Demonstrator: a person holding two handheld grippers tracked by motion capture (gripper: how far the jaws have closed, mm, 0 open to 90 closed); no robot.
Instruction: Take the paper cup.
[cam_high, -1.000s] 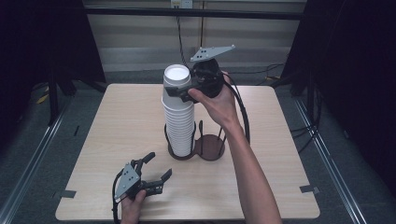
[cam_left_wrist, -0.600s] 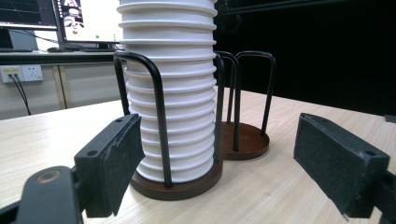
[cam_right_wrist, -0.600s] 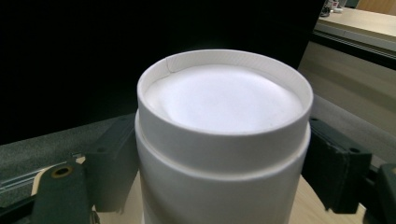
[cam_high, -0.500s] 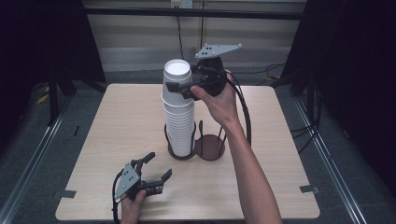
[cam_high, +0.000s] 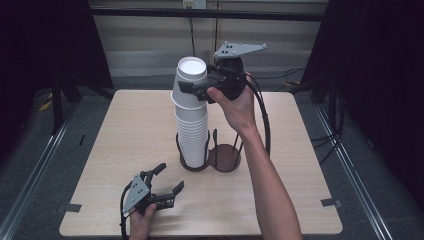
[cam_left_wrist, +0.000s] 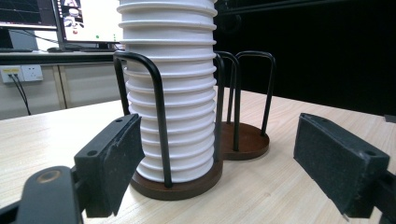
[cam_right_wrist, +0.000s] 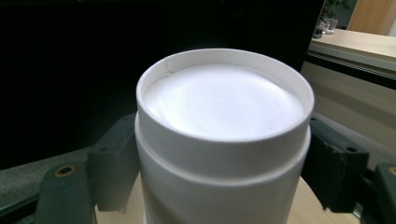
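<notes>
Right hand-held gripper (cam_high: 192, 90): clamping the top cup (cam_right_wrist: 224, 140), pads pressing both sides
Left hand-held gripper (cam_high: 167, 180): jaws standing apart, holding nothing, resting on the surface (cam_high: 125, 130)
Left gripper view: showing rack (cam_left_wrist: 159, 107) wires around the stack

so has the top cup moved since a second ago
Yes. The top cup, clamped in the right gripper, has tipped and lifted slightly off the stack, leaning left, while the stack stays put in the holder.

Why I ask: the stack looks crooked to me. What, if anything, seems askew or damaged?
The top cup, clamped by the right gripper, sits tilted against the straight cup stack in the rack. Its upturned rim shows a small nick in the right gripper view.
</notes>
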